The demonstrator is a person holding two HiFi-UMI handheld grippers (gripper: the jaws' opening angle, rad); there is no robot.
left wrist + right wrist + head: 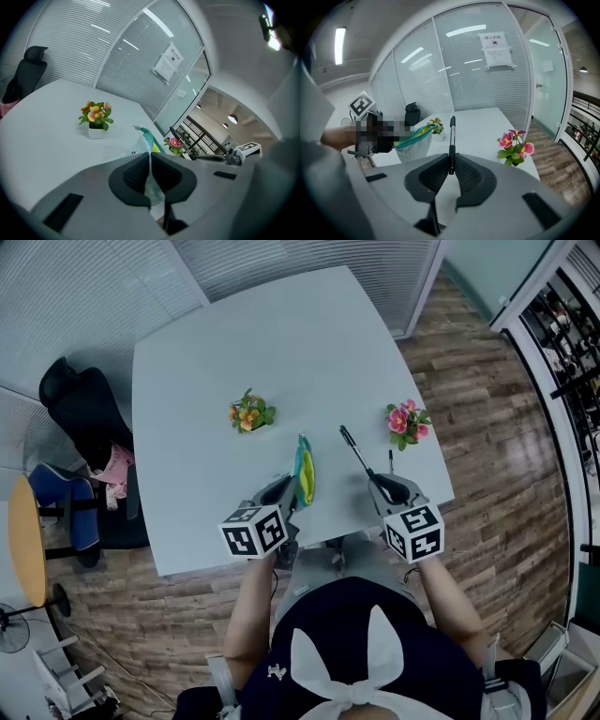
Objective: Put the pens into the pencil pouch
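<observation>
**Over the pale surface (234, 343), two firm grips**

Between the pads of the left tool (150, 161), pinched tight, is one edge of the teal-and-yellow pencil pouch (304, 474). The pouch stands up just ahead of that tool, its zipped rim gaping open. The right tool (380, 482) is clamped on a black pen (451, 140) that juts forward and upward from its tips. An orange flower pot (249, 414) sits beyond the left tool, and a pink flower pot (407, 424) sits ahead of the right tool.

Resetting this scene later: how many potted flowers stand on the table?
2: the orange-flowered pot near the middle of the table; the pink-flowered pot near its right edge. None looks hidden.
</observation>
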